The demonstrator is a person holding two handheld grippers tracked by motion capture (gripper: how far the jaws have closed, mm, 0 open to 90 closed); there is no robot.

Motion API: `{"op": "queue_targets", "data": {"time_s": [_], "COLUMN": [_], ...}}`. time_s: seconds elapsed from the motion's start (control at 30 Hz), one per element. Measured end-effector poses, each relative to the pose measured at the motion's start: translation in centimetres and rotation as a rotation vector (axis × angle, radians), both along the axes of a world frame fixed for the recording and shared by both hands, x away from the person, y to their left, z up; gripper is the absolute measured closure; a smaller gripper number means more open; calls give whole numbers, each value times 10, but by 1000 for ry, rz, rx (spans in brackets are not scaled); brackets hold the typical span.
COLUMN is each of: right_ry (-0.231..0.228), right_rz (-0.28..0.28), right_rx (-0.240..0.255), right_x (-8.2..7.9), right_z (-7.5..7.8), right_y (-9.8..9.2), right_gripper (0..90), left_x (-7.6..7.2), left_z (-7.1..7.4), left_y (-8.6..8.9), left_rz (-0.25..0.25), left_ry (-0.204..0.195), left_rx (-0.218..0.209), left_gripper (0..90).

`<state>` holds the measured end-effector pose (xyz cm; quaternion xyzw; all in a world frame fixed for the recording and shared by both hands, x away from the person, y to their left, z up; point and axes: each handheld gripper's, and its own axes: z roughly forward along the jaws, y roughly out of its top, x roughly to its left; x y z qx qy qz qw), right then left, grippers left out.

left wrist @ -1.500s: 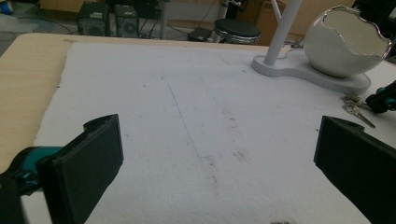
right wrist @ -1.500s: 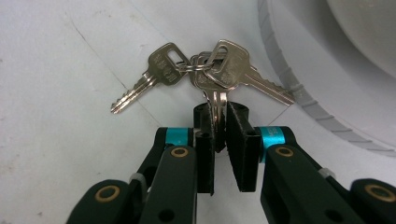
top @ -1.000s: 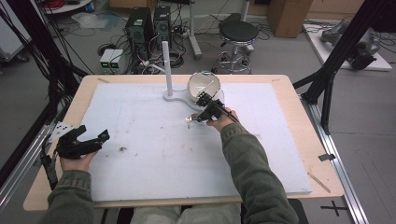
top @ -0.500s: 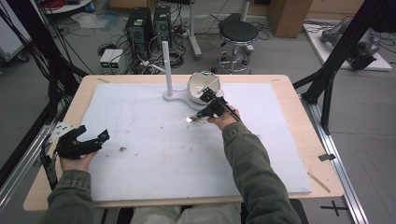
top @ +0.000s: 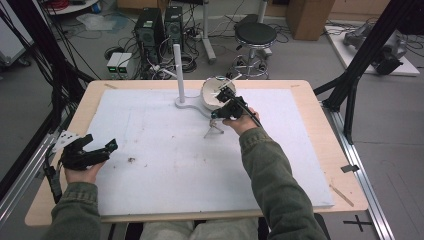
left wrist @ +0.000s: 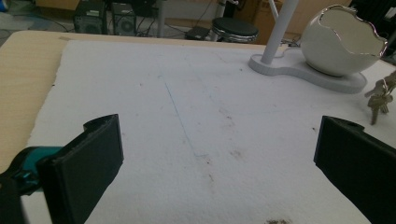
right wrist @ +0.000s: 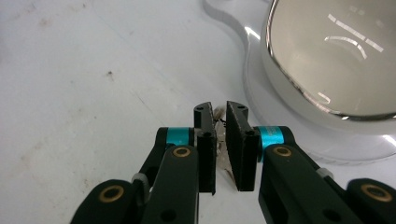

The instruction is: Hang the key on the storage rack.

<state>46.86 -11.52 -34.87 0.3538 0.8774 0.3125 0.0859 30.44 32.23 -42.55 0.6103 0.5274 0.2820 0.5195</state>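
Since 1 second ago: risen, with the right gripper (top: pixel 220 111) now higher over the mat (top: pixel 150 170) and a touch farther, closer to the bowl (top: pixel 212 92). Pulled up along with it, the keys (top: pixel 215 127), no longer lying flat as before but dangling under the jaws. No change at the left gripper (top: pixel 100 145): parked at the near left of the mat, jaws spread wide with nothing between them, as seen in the left gripper view (left wrist: pixel 217 154).

Meaning for the work: looks like a pick-up done and a carry begun, most likely toward the bowl, which sits on the stand (top: pixel 182 104) just beyond the right gripper. Clearing the jagged rim probably calls for more height first.

Grip: in the right gripper view, jaws of the right gripper (right wrist: pixel 220 116) pressed nearly together, pinching the top of the keys (right wrist: pixel 220 140), a sliver of metal showing between the pads.

Place and pose: just near of the bowl (left wrist: pixel 343 42) and stand, right of centre on the mat. From the left gripper view, keys (left wrist: pixel 378 100) hanging with the long axis close to upright, ring end up in the grip, blades pointing down and fanned slightly apart. Cannot tell whether the tips touch the mat or hang just clear of it.
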Motion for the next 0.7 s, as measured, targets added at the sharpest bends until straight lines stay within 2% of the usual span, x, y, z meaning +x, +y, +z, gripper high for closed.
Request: {"op": "queue_targets", "data": {"time_s": [0.1, 0.2, 0.47, 0.7], "right_ry": [-9, -16, -43, -65], "right_rz": [6, 20, 21, 15], "right_rx": [17, -2, 8, 52], "right_x": [-2, -3, -6, -4], "right_z": [10, 16, 32, 56], "right_y": [2, 6, 11, 11], "right_gripper": [827, 828, 827, 827], "left_x": [0, 0, 1, 1], "left_z": [0, 0, 0, 0], "left_y": [0, 0, 0, 1], "left_rz": [-1, -3, -3, -2], "left_ry": [-1, -1, 0, -2], "left_rx": [-1, -4, -9, -17], "left_gripper": [18, 18, 18, 18]}}
